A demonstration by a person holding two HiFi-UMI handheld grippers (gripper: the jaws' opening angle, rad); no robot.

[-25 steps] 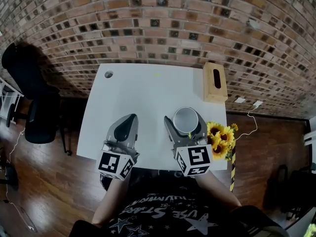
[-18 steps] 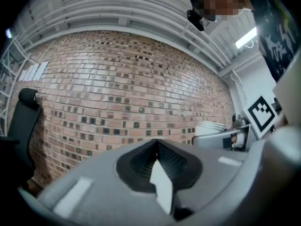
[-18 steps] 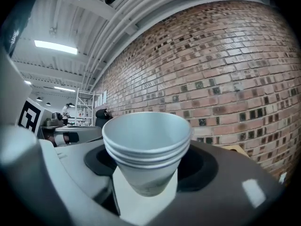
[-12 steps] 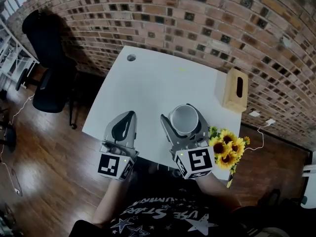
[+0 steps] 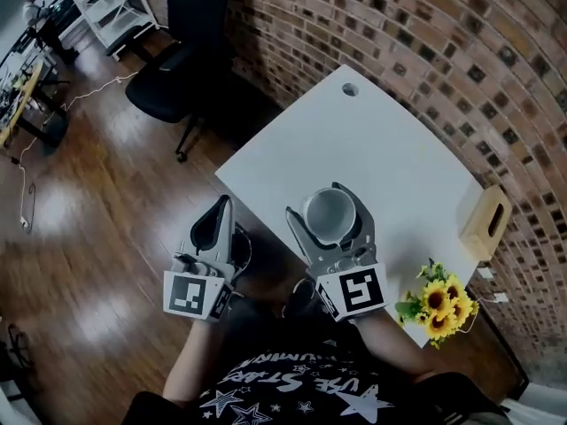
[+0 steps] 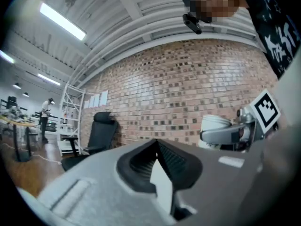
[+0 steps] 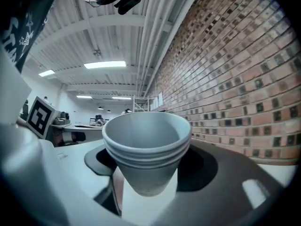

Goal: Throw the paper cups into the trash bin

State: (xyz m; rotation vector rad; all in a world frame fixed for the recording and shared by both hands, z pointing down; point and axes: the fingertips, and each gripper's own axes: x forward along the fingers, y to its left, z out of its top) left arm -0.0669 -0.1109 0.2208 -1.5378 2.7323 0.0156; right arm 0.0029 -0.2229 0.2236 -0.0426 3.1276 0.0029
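A stack of white paper cups point(image 5: 330, 222) stands upright between the jaws of my right gripper point(image 5: 325, 206), which is shut on its sides above the near corner of the white table point(image 5: 390, 149). The right gripper view shows the nested rims of the cups point(image 7: 146, 145) filling the space between the jaws. My left gripper point(image 5: 221, 212) hangs over the wooden floor just off the table's left edge, shut with nothing in it; its jaws meet at the tip point(image 6: 156, 149). No trash bin shows in any view.
A black office chair point(image 5: 182, 56) stands on the wooden floor by the brick wall, to the left of the table. A wooden tissue box point(image 5: 485, 220) sits at the table's far right, with sunflowers point(image 5: 436, 301) beside it. White shelving point(image 5: 111, 3) stands at the upper left.
The view has swung left: the table has slid to the right and more floor and the chair show. The left gripper now hangs over the floor. The cups stay in the right gripper.
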